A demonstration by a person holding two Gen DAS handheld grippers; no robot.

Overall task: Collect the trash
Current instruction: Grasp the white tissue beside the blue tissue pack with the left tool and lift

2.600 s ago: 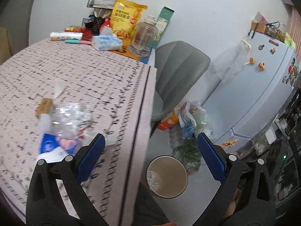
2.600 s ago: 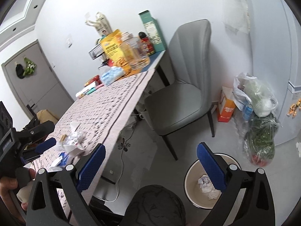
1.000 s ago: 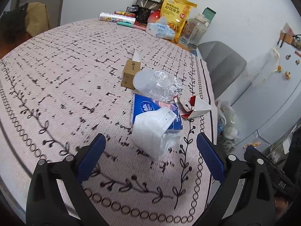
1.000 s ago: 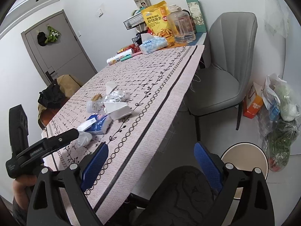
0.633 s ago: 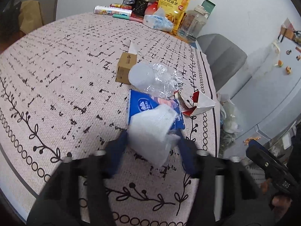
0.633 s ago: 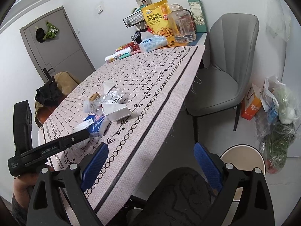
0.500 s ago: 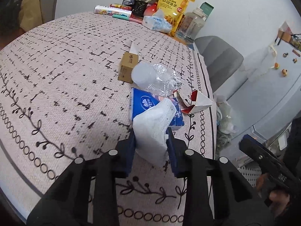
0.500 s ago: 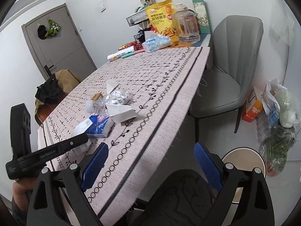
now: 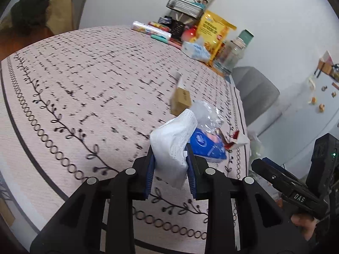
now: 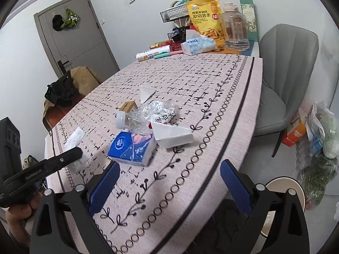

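Observation:
My left gripper (image 9: 169, 169) is shut on a crumpled white tissue (image 9: 172, 144) and holds it just above the table; it also shows in the right wrist view (image 10: 74, 141). Behind it lie a blue tissue pack (image 10: 131, 146), a crushed clear plastic bottle (image 10: 144, 116), a torn white carton (image 10: 172, 134), a small brown box (image 10: 128, 106) and a white paper scrap (image 10: 146, 92). My right gripper (image 10: 169, 182) is open and empty, above the table's near edge. A round trash bin (image 10: 284, 203) stands on the floor at the lower right.
The table (image 10: 211, 84) has a patterned pink cloth. Snack bags, a clear jar (image 10: 234, 31) and a tissue box (image 10: 197, 43) crowd its far end. A grey chair (image 10: 284, 67) stands at the right, with plastic bags (image 10: 322, 135) on the floor beyond it.
My left gripper closed on the white tissue and lifted it off the blue pack. My right gripper moved closer over the table edge and stayed open.

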